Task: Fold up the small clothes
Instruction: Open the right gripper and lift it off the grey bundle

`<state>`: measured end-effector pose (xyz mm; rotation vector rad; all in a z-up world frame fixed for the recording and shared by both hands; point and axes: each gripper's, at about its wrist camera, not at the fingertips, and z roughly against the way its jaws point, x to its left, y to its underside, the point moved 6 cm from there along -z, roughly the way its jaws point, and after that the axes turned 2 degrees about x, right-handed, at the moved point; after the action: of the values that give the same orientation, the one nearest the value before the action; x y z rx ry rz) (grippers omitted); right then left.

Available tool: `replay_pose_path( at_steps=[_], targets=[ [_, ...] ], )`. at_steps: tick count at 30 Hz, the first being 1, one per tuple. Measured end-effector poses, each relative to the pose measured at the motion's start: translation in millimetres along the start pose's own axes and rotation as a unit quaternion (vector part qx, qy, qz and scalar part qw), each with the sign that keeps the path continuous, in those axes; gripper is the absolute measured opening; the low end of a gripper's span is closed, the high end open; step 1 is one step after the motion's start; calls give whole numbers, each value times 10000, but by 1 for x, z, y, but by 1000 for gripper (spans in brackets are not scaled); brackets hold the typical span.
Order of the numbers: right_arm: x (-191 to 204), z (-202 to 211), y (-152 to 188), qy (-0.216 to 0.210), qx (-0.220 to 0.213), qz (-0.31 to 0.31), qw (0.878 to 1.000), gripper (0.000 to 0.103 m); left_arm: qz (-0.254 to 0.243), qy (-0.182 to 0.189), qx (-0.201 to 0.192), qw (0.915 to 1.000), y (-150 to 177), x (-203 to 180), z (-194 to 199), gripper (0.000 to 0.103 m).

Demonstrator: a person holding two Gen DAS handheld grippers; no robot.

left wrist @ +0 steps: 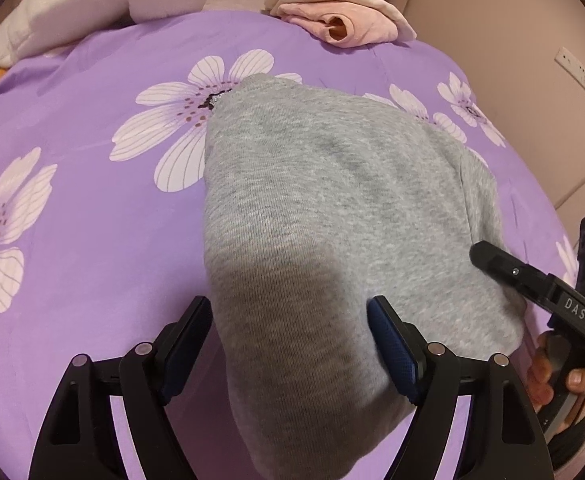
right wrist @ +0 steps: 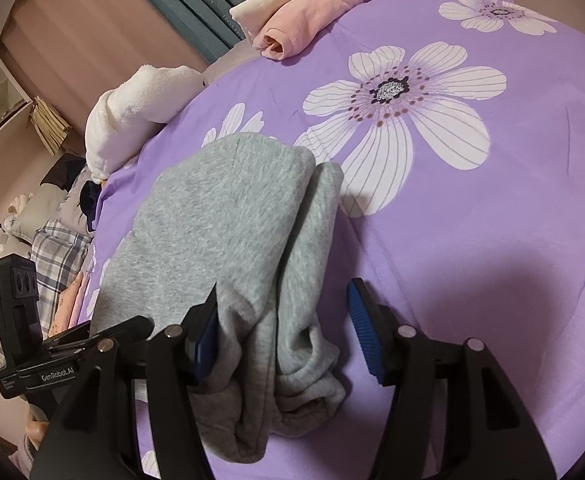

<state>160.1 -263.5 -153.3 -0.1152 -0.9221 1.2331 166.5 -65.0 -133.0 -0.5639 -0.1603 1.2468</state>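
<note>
A grey knit garment (left wrist: 324,216) lies folded over on the purple flowered bedspread (left wrist: 92,200). My left gripper (left wrist: 288,320) is open, its fingers straddling the near end of the garment without pinching it. In the right wrist view the same grey garment (right wrist: 220,232) lies in folded layers, bunched at the near end. My right gripper (right wrist: 282,320) is open around that bunched end, the left pad touching the cloth. The right gripper also shows in the left wrist view (left wrist: 532,284) at the garment's right edge; the left gripper shows in the right wrist view (right wrist: 88,336).
A folded pink and cream garment (left wrist: 340,12) lies at the far edge of the bed, also in the right wrist view (right wrist: 308,12). A white plush blanket (left wrist: 92,0) sits at the far left. Plaid and other clothes (right wrist: 56,248) pile beside the bed. A wall stands right (left wrist: 532,80).
</note>
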Motion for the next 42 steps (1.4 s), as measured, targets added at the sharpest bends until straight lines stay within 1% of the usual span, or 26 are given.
replay_pose_path(
  at_steps=[5,20,35,39,42],
  targets=[
    [-3,3,2,12,-13,-3,10000,59,61,2,27,10000,3,2,2,80],
    [-8,10,7,47,-30,-58,10000,60,65,-145,26,9999,9,1,8,80],
    [-11,12,10,71,-43,-60,9999,61,-69,-325,-47,9994,13,0,11,80],
    [-10,15,13,116,-55,-50,9999,61,-103,-368,-57,9993,14,0,14,80],
    [-7,18,13,226,-99,27,9997,63,-136,-388,-72,9991,17,0,19,80]
  ],
)
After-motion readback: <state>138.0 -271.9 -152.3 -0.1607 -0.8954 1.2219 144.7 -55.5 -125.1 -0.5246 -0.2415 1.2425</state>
